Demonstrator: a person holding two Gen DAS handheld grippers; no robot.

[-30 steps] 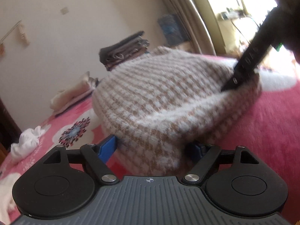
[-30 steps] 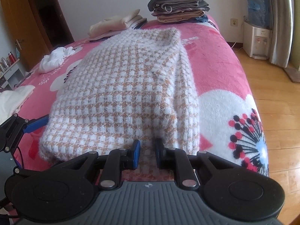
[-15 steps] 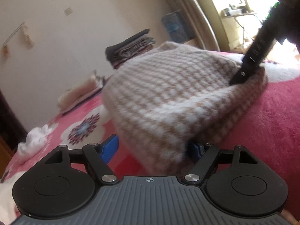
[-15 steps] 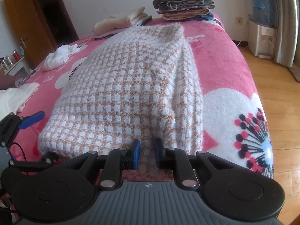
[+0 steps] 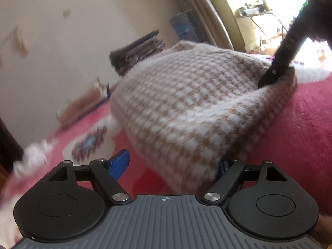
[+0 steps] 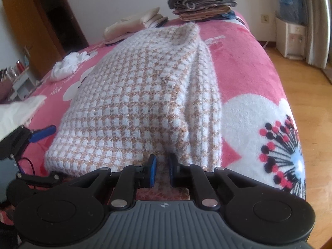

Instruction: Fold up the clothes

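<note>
A fluffy white-and-tan checked sweater (image 6: 141, 103) lies on the pink flowered bed cover (image 6: 244, 66), its near edge raised. My right gripper (image 6: 162, 169) pinches the near hem, and its jaws are closing on the cloth. In the left wrist view the right gripper (image 5: 269, 76) bites the sweater (image 5: 186, 108) at its far corner. My left gripper (image 5: 173, 159) stands wide and its jaws are opening. The sweater's other near corner lies between them against the right finger, while the blue left finger (image 5: 119, 164) is apart from it. The left gripper (image 6: 49, 153) also shows at the left of the right wrist view.
A stack of folded clothes (image 6: 203, 4) and a beige folded pile (image 6: 132, 23) sit at the bed's far end. A crumpled white cloth (image 6: 66, 66) and a white garment (image 6: 18, 112) lie to the left. Wooden floor (image 6: 300, 83) and a water dispenser (image 6: 290, 39) are on the right.
The sweater's near edge has risen and bunched at the right gripper, whose jaws have narrowed. The left wrist view has rolled and shifted, with the sweater now more to its right.
</note>
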